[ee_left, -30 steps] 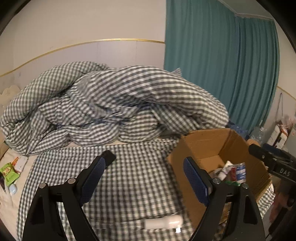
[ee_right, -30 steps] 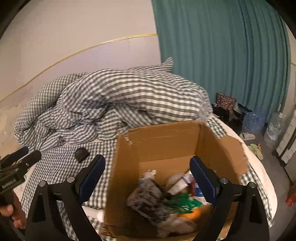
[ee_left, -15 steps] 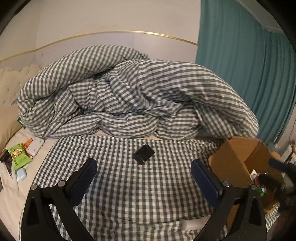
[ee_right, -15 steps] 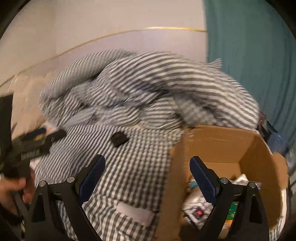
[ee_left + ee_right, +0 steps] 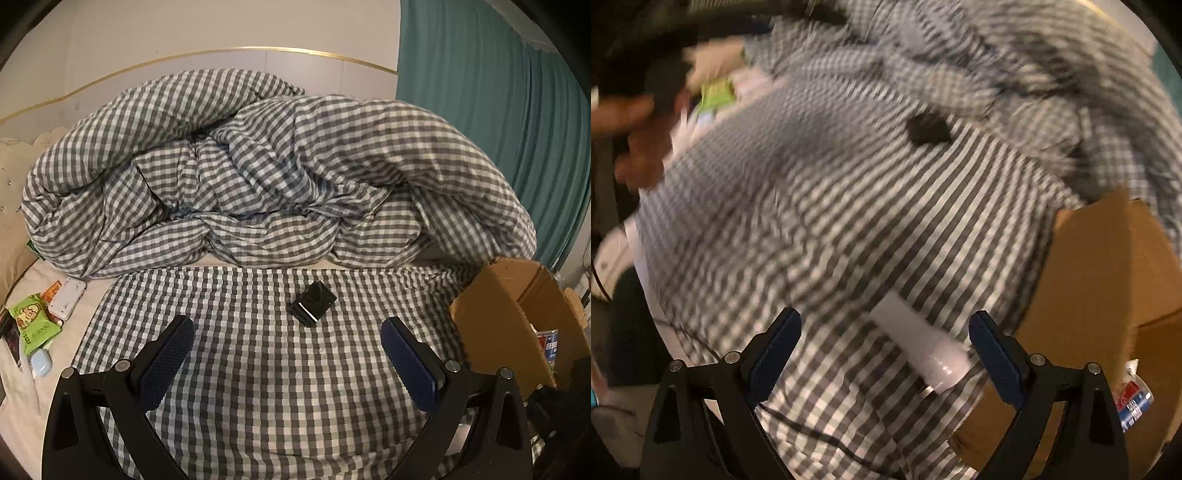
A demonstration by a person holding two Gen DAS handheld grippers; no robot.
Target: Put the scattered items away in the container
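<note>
A small black box [image 5: 313,302] lies on the checked bedsheet [image 5: 258,369], just beyond my open, empty left gripper [image 5: 288,362]. The cardboard box [image 5: 517,314] stands at the right, with items inside. In the blurred right wrist view my right gripper [image 5: 882,350] is open and empty, low over a white tube [image 5: 919,343] lying between its fingers beside the cardboard box [image 5: 1108,277]. The black box [image 5: 929,129] shows farther off.
A bunched checked duvet [image 5: 277,177] fills the back of the bed. Green snack packets [image 5: 33,321], a white case [image 5: 68,299] and a pale blue case [image 5: 40,362] lie at the left edge. Teal curtains [image 5: 498,110] hang at the right.
Both grippers swung left, away from the cardboard box. The left now faces the black box; the right has tilted down over the white tube.
</note>
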